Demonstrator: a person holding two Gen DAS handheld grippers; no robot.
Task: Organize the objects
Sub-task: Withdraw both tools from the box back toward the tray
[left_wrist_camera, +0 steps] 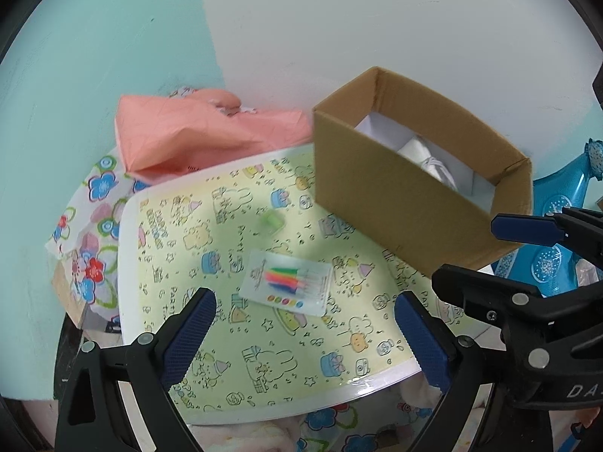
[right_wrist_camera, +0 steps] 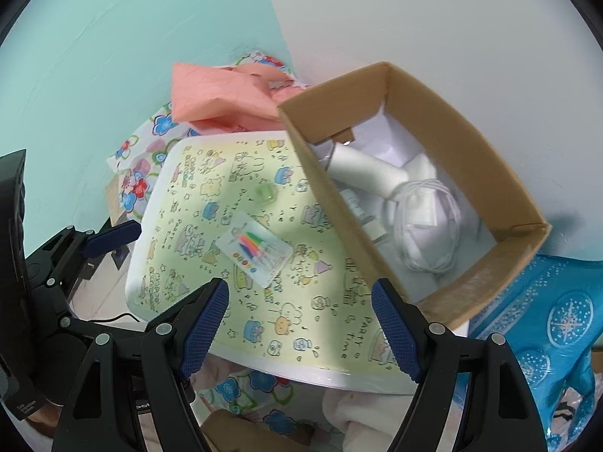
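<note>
A clear packet of coloured candles [left_wrist_camera: 288, 287] [right_wrist_camera: 257, 253] lies flat on a yellow cartoon-print tray [left_wrist_camera: 211, 339] [right_wrist_camera: 286, 324]. A small green translucent object [left_wrist_camera: 272, 221] [right_wrist_camera: 266, 193] lies on the tray just beyond it. A brown cardboard box [left_wrist_camera: 380, 203] [right_wrist_camera: 501, 143] stands on the tray's right part, holding a white tube [right_wrist_camera: 363, 169] and coiled white cable [right_wrist_camera: 426, 222]. My left gripper [left_wrist_camera: 307, 333] is open and empty, just short of the packet. My right gripper [right_wrist_camera: 301, 326] is open and empty, above the tray's near edge; it also shows in the left wrist view [left_wrist_camera: 527, 260].
A pink cloth [left_wrist_camera: 203, 135] [right_wrist_camera: 222, 98] lies behind the tray on a flower-print sheet [left_wrist_camera: 94, 233] [right_wrist_camera: 143, 165]. A blue patterned bag [right_wrist_camera: 546, 324] [left_wrist_camera: 557, 203] sits right of the box. Teal and white walls stand close behind.
</note>
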